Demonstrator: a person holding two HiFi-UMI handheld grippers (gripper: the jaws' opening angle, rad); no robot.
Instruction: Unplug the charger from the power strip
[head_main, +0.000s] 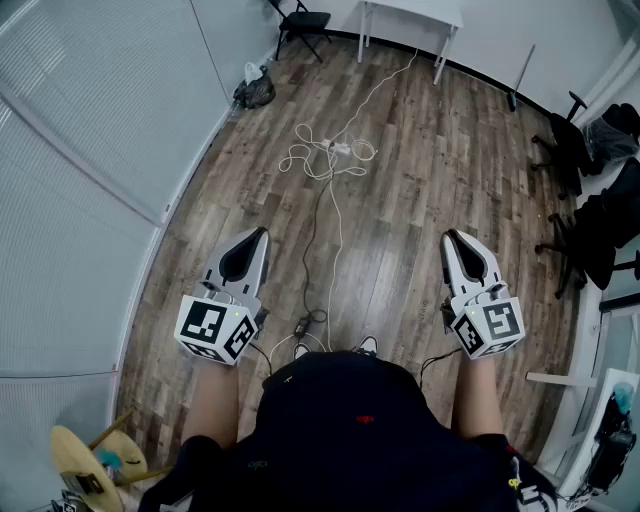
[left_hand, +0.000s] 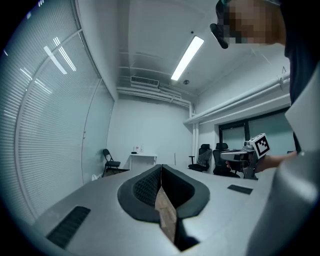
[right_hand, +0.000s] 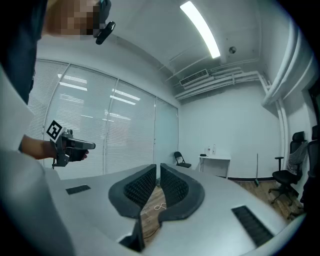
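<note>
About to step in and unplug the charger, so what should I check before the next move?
1. Power strip in sight on the floor: ok.
2. Charger plugged into it: cannot tell, too small.
3. Left gripper empty, jaws together: ok.
4. Right gripper empty, jaws together: ok.
5. Power strip within reach: not ok, it lies well ahead.
6. Cables run across the path: not ok, likely trip risk.

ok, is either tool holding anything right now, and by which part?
Nothing held: the left tool and the right tool are both shut on nothing; the power strip lies on the floor ahead, untouched.
</note>
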